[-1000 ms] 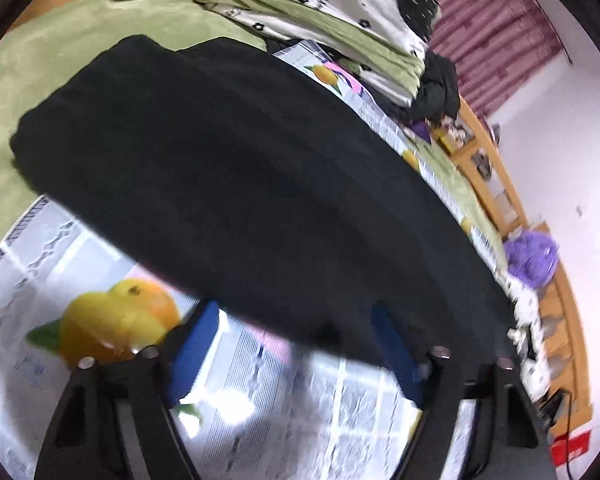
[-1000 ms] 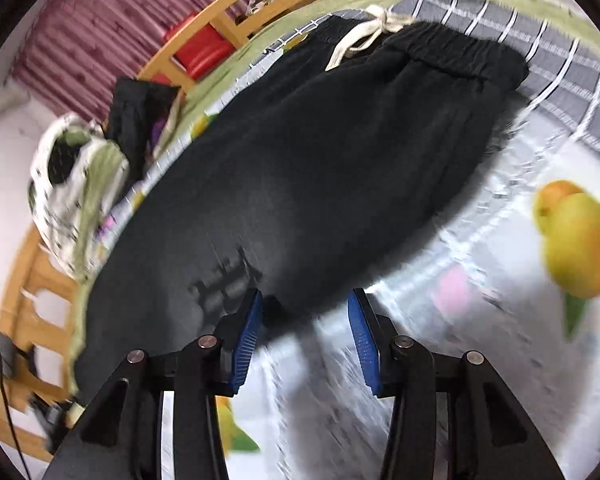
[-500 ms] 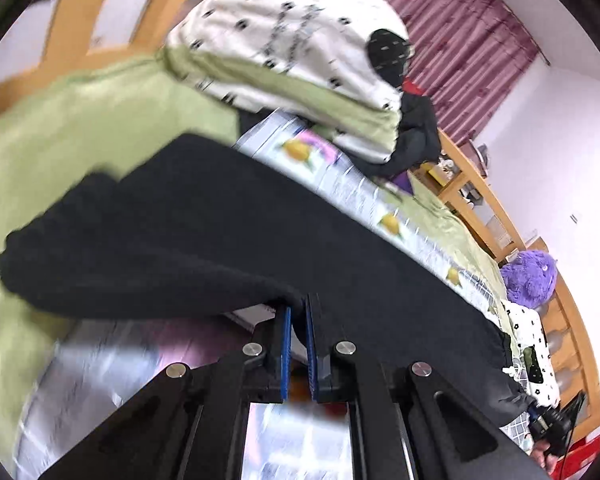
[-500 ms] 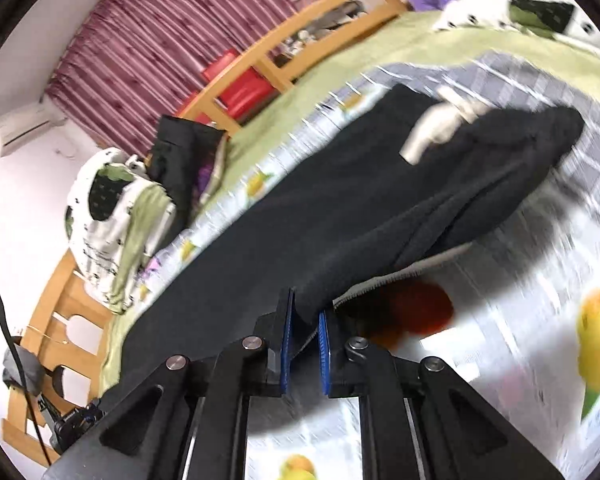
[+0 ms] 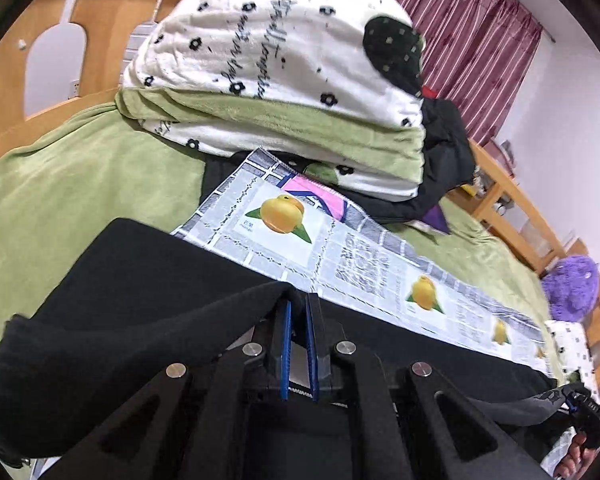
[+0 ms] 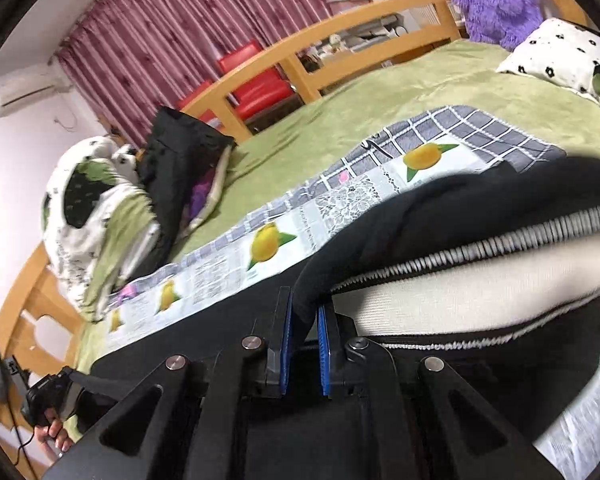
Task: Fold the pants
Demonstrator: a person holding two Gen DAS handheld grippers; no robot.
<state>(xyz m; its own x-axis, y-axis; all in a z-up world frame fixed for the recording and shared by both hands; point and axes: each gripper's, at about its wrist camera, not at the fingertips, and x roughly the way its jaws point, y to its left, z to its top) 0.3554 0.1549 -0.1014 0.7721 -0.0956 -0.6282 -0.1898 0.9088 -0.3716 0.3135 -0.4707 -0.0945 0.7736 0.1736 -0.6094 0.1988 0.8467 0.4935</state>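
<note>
1. Left gripper (image 5: 298, 308): spread a second ago, now clenched on a fold of the black pants (image 5: 140, 292), lifted off the printed cloth (image 5: 340, 248).
2. Right gripper (image 6: 305, 312): likewise clamped on the pants (image 6: 440, 208); ribbed waistband and pale lining exposed to its right.
3. Pants: soft, matte knit, draped between both grippers.
4. Ahead: green fleece bedspread (image 6: 380, 92).
</note>
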